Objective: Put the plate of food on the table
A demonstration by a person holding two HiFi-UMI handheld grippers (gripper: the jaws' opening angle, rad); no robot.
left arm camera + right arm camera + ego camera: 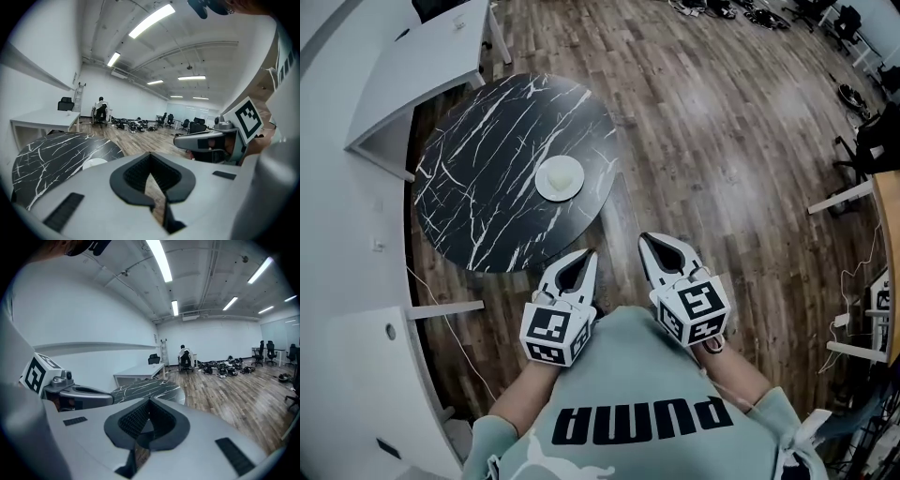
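Observation:
A white plate [559,178] with pale food stands on the round black marble table [487,159], towards its near right edge. My left gripper [588,254] and right gripper [648,240] hover side by side close to my body, just short of the table's near rim. Both are shut with nothing between the jaws. In the left gripper view the left gripper [150,158] has the plate [95,163] low on the left and the right gripper [206,141] beside it. The right gripper view looks past the right gripper [150,401] at the table [143,390] and the left gripper [77,396]. The plate is hidden there.
White desks [417,70] and a white counter [356,375] stand along the left wall. Wooden floor [722,141] spreads to the right, with desk edges [844,195] and chairs at the far right. A person sits far off by a pile of gear [100,111].

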